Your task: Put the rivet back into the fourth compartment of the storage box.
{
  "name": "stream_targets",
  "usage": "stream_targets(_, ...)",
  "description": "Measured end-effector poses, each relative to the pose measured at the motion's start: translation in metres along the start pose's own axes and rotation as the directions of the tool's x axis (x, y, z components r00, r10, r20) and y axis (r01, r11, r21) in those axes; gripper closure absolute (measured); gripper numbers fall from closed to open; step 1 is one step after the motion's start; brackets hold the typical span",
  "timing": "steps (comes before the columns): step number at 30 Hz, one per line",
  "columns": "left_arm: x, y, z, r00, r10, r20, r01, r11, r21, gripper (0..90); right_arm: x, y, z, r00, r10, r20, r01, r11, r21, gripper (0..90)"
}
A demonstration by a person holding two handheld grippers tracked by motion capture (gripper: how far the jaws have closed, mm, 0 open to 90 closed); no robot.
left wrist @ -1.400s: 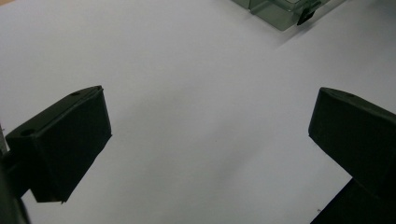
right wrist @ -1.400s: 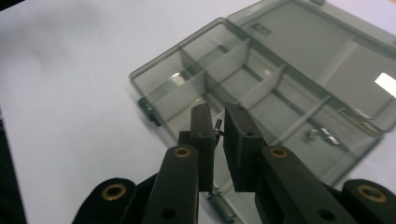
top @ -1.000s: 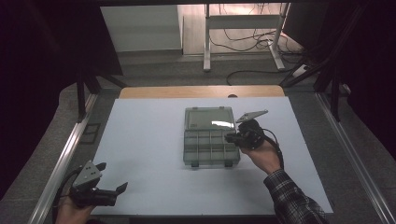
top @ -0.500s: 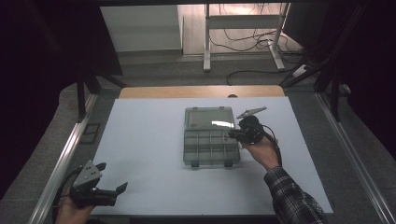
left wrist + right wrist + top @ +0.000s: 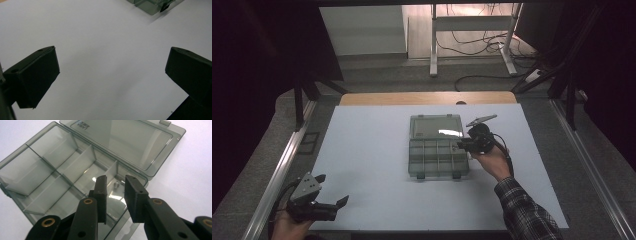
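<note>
A smoky clear plastic compartment box [image 5: 438, 157] lies open in the middle of the white table top [image 5: 372, 150], its lid [image 5: 435, 126] folded back flat. In the right gripper view the box [image 5: 55, 170] has several empty compartments, and a small metal screw [image 5: 115, 185] lies in the one nearest the jaws. My right gripper [image 5: 460, 145] hovers at the box's right edge; its jaws [image 5: 116, 179] stand a little apart above that compartment with nothing between them. My left gripper [image 5: 332, 189] rests at the table's front left, wide open [image 5: 112, 72] over bare white surface.
A corner of the box [image 5: 147, 5] shows at the top of the left gripper view. Metal rails [image 5: 277, 175] run along both sides of the table. A wooden strip [image 5: 427, 98] borders the far edge, with cables and desk legs [image 5: 472, 45] on the floor beyond.
My right gripper has shifted slightly forward and toward the box's right edge. The left gripper has hardly moved.
</note>
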State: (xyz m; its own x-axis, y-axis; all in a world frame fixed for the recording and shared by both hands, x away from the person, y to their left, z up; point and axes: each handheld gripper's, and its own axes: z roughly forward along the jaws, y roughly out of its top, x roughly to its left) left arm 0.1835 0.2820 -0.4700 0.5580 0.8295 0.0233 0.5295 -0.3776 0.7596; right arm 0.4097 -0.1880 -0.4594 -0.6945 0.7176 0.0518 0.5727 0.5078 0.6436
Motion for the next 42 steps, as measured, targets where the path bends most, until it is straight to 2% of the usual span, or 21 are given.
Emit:
stream_targets(4,0.0,0.0,-0.001,1.0,-0.002,0.001,0.002,1.0,-0.004,0.0,0.004,0.0,-0.003,1.0,-0.005,0.001,0.005,1.0,-0.006,66.0)
stream_targets(15,0.0,0.0,0.0,1.0,0.001,0.003,-0.001,1.0,-0.003,0.0,0.008,-0.007,-0.015,0.9999,-0.011,0.004,0.011,0.999,-0.036,48.0)
stream_targets(21,0.0,0.0,0.0,1.0,0.002,0.005,-0.002,1.0,0.0,0.0,0.012,-0.009,-0.021,0.9999,-0.011,-0.005,0.01,0.999,-0.05,42.5)
stream_targets(32,0.0,0.0,0.0,1.0,0.0,0.008,0.0,1.0,0.003,0.0,0.023,-0.015,-0.031,0.9989,-0.047,-0.005,0.046,0.996,-0.075,33.7)
stream_targets(42,0.0,0.0,0.0,0.9999,-0.006,0.012,0.006,1.0,0.003,0.0,0.026,-0.029,-0.042,0.9975,-0.071,0.007,0.071,0.995,-0.069,28.2)
